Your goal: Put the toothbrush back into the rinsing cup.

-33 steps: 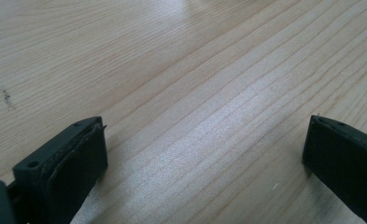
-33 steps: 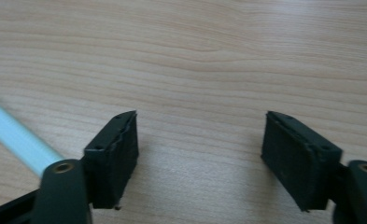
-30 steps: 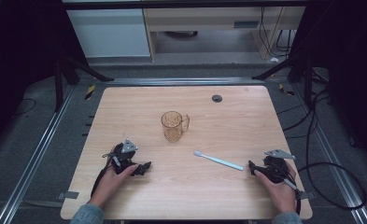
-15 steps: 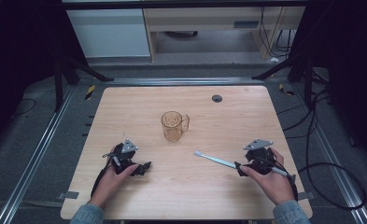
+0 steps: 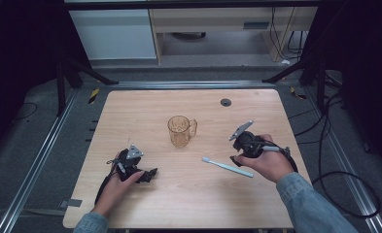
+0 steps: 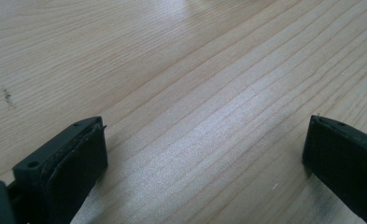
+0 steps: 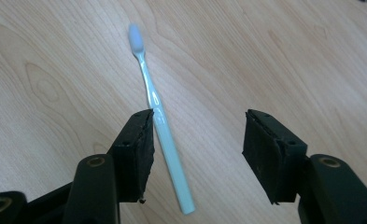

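The right tool [image 7: 197, 154], jaws apart but just closing in, hovers over the pale toothbrush [image 5: 226, 166] lying at lower right of centre on the surface [image 5: 188, 204], seemingly lining up a pick needing descent, while the left tool [image 5: 139, 171] rests open.

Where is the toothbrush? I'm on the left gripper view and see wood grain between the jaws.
Observer: The toothbrush lies flat on the table, right of centre, next to the right hand-held gripper.
Operator: Has that one got hold of it?
Observer: No. Its jaws have just been closing, but in the right gripper view the handle lies on the wood close to one jaw, with neither pad pressing on it.
Operator: Anything else nearby?
Observer: An amber see-through mug stands upright at the table's middle, apart from the brush.
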Motion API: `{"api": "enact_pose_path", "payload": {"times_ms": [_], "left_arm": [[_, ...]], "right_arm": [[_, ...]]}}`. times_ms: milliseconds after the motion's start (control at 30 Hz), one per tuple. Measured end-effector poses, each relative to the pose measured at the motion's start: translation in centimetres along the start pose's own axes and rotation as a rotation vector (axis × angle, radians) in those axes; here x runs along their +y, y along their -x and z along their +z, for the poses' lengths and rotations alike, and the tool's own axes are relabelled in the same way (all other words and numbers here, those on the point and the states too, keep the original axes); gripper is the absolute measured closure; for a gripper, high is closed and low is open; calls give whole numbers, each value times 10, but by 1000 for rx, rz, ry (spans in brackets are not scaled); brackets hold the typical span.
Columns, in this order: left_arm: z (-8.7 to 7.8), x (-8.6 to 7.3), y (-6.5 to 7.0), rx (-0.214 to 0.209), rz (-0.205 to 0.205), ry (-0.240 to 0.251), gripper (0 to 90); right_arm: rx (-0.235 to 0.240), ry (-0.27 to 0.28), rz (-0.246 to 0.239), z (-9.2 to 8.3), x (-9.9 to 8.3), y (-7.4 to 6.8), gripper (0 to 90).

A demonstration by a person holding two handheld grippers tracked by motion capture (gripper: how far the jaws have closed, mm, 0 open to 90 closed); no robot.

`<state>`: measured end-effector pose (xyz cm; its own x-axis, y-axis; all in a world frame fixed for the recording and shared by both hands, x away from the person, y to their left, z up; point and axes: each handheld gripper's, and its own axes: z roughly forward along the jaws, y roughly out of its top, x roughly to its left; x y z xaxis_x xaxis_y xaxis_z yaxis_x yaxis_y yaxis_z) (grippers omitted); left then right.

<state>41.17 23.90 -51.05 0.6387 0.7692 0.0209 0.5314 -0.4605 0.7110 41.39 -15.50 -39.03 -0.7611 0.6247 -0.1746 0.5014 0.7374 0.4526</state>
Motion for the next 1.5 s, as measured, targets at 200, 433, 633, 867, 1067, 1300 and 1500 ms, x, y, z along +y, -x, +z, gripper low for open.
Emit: {"api": "enact_pose_path", "payload": {"times_ms": [200,433,633,867,1067,1300,1500], "left_arm": [[0,0,0,0,2,0,0],[0,0,0,-1,3,0,0],[0,0,0,-1,3,0,0],[0,0,0,-2,4,0,0],[0,0,0,-2,4,0,0],[0,0,0,-3,5,1,0],[0,0,0,-3,5,1,0]], "right_arm": [[45,-47,-37,12,17,-3,509],[94,-114,-75,32,27,-6,559],[108,-169,-102,43,32,-9,616],[134,-220,-125,53,35,-10,643],[136,-222,-115,55,33,-6,650],[145,-232,-102,57,31,-5,654],[148,-253,-86,63,28,-8,630]]}}
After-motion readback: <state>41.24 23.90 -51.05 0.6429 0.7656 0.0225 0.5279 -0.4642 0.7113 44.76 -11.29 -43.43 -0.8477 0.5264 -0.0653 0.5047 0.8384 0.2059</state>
